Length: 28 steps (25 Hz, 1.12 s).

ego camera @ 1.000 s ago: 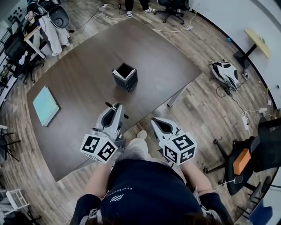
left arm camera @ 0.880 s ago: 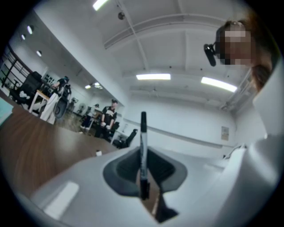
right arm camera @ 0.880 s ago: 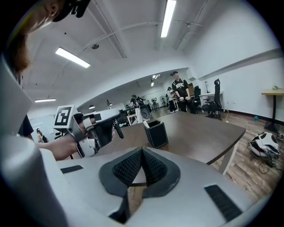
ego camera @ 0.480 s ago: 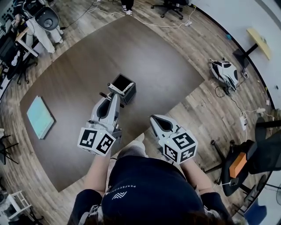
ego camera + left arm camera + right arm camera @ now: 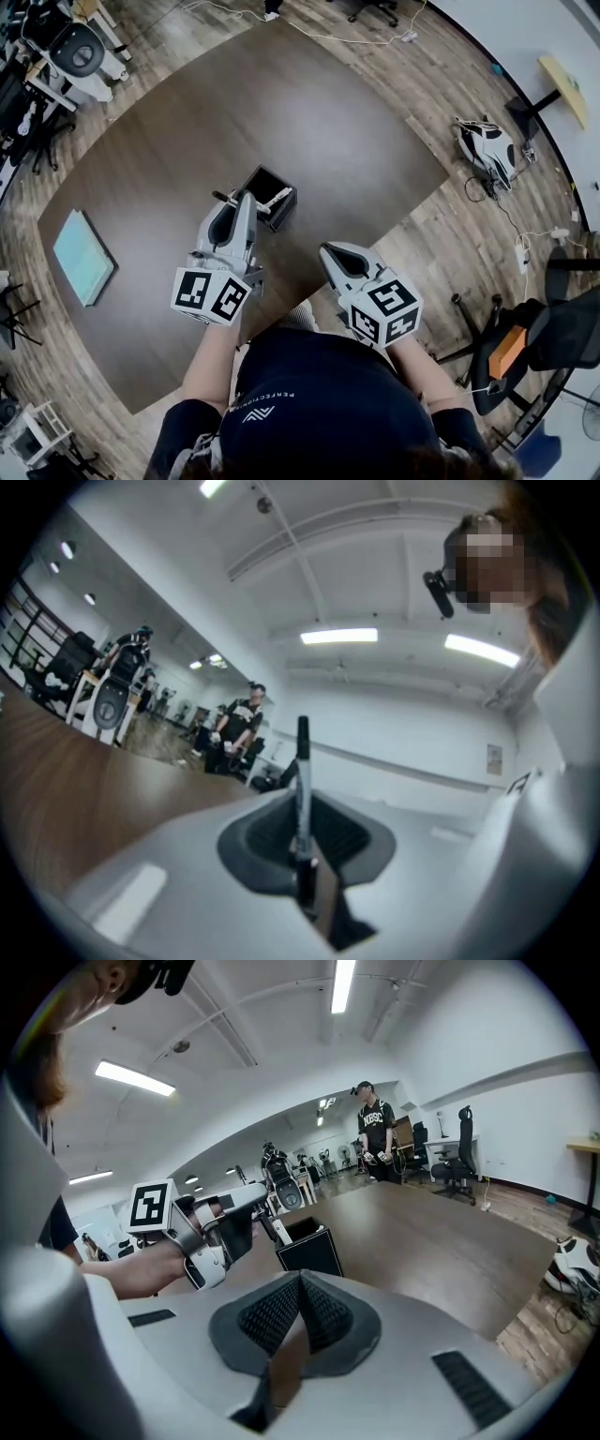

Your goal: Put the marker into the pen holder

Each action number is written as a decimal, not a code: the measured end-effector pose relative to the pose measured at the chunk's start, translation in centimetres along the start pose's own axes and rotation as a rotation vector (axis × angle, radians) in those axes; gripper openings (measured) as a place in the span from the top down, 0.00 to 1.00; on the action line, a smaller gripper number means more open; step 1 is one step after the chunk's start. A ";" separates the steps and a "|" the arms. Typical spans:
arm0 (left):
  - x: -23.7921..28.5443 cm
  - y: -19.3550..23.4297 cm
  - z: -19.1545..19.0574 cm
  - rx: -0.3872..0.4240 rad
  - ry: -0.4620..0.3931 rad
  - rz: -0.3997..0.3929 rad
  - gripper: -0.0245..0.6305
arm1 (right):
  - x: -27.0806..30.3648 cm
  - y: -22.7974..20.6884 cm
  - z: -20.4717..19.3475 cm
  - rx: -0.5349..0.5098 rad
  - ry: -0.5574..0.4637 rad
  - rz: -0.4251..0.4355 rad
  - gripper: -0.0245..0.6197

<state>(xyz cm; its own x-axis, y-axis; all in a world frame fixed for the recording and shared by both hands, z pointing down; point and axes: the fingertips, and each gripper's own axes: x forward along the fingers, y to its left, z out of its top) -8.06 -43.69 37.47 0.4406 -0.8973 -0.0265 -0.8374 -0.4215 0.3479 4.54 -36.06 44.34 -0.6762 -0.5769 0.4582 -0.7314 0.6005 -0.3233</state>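
The black square pen holder [image 5: 277, 190] stands open-topped on the dark brown table [image 5: 309, 112]. My left gripper [image 5: 246, 200] is shut on the marker [image 5: 268, 198], which lies crosswise in the jaws. The marker's white end reaches over the holder's near rim; its dark end sticks out to the left. In the left gripper view the marker [image 5: 302, 761] stands pinched between the pads of that left gripper [image 5: 302, 808]. My right gripper [image 5: 326, 251] hangs shut and empty off the table's near edge. From the right gripper [image 5: 298, 1283] view I see the pen holder [image 5: 307, 1246] and the left gripper [image 5: 239, 1218] beside it.
A teal flat pad [image 5: 82, 256] lies on the table's left part. Office chairs [image 5: 553, 328] and a white machine [image 5: 487, 148] stand on the wooden floor at the right. A person [image 5: 375, 1133] stands beyond the table's far end.
My left gripper has carried the marker forward from the table's near edge up to the pen holder. The right gripper has stayed where it was.
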 end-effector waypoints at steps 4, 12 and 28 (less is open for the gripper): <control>1.0 0.0 -0.9 0.028 0.032 -0.011 0.90 | 0.4 -0.7 0.1 0.021 0.005 -0.015 0.96; 2.0 0.1 -3.1 0.114 0.118 -0.024 0.90 | 0.6 -1.7 -0.7 0.051 0.017 -0.038 0.96; 1.1 -0.3 -2.7 0.095 0.109 -0.009 0.76 | 0.4 -1.7 -0.8 0.053 0.005 -0.026 0.96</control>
<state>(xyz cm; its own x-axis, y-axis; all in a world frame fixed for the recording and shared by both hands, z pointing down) -6.42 -44.21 39.89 0.4767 -0.8759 0.0741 -0.8576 -0.4449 0.2581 5.58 -36.87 45.78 -0.6563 -0.5890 0.4716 -0.7526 0.5548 -0.3546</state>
